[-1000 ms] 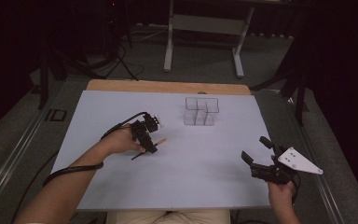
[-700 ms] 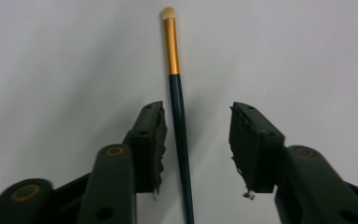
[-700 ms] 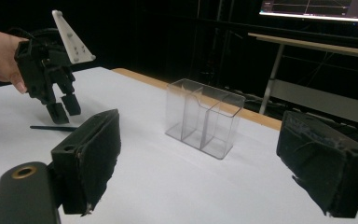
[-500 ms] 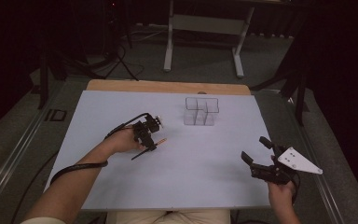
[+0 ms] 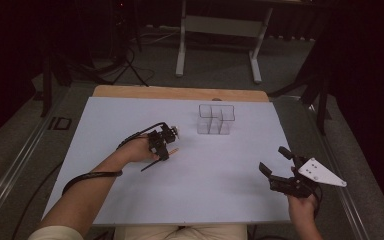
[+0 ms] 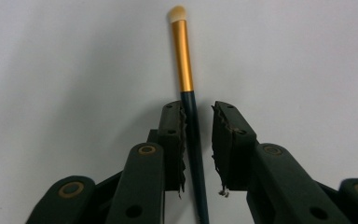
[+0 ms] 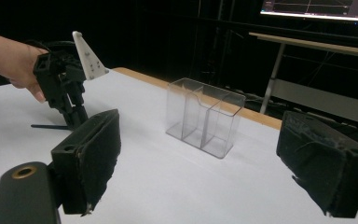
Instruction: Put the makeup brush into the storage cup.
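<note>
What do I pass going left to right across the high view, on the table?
Left claw over the makeup brush → clear divided organizer → right claw.

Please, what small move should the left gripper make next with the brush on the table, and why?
Probably it should finish closing. The left gripper is down at the table, and its jaws have just been closing around the dark handle of the brush. One pad seems to touch the handle, but a gap remains at the other, so the grip looks incomplete. Lifting now might leave the brush behind.
</note>
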Available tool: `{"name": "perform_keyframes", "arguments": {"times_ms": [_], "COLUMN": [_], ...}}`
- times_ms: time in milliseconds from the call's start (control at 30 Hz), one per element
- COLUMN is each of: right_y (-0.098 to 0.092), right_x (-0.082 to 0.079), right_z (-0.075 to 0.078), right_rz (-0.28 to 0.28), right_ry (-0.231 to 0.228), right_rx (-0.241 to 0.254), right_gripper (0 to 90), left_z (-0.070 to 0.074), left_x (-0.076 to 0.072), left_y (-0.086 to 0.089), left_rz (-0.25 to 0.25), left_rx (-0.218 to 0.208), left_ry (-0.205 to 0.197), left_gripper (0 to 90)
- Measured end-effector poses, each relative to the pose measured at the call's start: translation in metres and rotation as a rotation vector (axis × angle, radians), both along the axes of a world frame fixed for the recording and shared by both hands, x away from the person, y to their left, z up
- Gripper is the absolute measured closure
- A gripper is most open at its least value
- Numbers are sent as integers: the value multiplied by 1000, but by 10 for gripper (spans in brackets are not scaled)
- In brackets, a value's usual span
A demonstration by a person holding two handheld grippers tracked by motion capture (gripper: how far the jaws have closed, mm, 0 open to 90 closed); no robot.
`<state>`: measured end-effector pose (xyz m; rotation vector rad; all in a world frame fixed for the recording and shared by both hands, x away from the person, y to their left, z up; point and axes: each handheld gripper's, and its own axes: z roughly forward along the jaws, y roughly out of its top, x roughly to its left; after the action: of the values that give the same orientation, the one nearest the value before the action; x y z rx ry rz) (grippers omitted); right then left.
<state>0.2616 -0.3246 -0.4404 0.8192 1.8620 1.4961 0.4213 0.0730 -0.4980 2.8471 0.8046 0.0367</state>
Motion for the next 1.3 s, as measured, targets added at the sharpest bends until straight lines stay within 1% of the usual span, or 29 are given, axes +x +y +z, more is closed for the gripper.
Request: {"name": "perform_keyframes", "arguments": {"times_ms": [33,67,133,233,267,300,333,467,533,567,633,667,800,833,867,900,933,1000,1033,1100,1133,1200,1233,1300], "right_y": [0,0,0,0,0,0,0,1,1,1,0,0,0,0,0,0,0,0,0,0,0,0,0,1], "right_x": [0,0,0,0,0,0,0,0,0,0,0,0,1,1,1,1,1,1,1,1,1,1,1,1], "right_z": [0,0,0,0,0,0,0,0,0,-1,0,0,-1,-1,-1,-1,-1,-1,-1,-1,-1,-1,-1,-1], "right_rz": [0,-1,1,-1,-1,0,0,4,4,3,0,0,0,0,1,1,1,1,0,-1,-1,-1,-1,-2], "right_ry": [0,0,1,2,3,4,3,4,5,7,6,6,7,7,6,6,7,7,8,8,8,7,6,8], "right_rx": [2,1,-1,-1,-1,-2,-4,-6,-6,-4,-2,-1,-3,-3,-4,-3,-2,-1,-2,0,0,-2,-2,-1], "right_gripper": [136,136,136,136,136,136,136,136,136,136,136,136,136,136,136,136,136,136,136,136,136,137,136,137], "left_z": [-1,-1,-3,-4,-4,-4,-4,-4,-4,-4,-3,-2,4,6,8,10,14,19,22,29,33,37,40,45], "left_x": [0,0,1,2,1,1,1,0,0,-1,-1,-2,-1,-2,-2,-1,-2,-4,-5,-6,-7,-9,-10,-13], "left_y": [-1,-2,-3,-3,-4,-4,-4,-6,-6,-6,-6,-4,4,6,9,10,14,17,19,24,26,29,31,33], "left_rz": [-1,-6,1,8,5,3,3,-11,-9,-22,-14,-14,32,31,43,46,47,60,64,76,81,84,85,90], "left_rx": [4,16,43,34,35,32,31,52,50,53,53,48,0,-10,-20,-26,-37,-49,-69,-88,-104,-109,-125,-137], "left_ry": [3,-5,-23,-15,-20,-15,-13,-24,-22,-31,-39,-44,-39,-40,-44,-37,-42,-34,-44,-49,-51,-60,-62,-70], "left_gripper": [765,779,780,796,806,806,828,839,840,840,841,841,845,845,845,845,845,846,845,846,845,846,846,846]}}
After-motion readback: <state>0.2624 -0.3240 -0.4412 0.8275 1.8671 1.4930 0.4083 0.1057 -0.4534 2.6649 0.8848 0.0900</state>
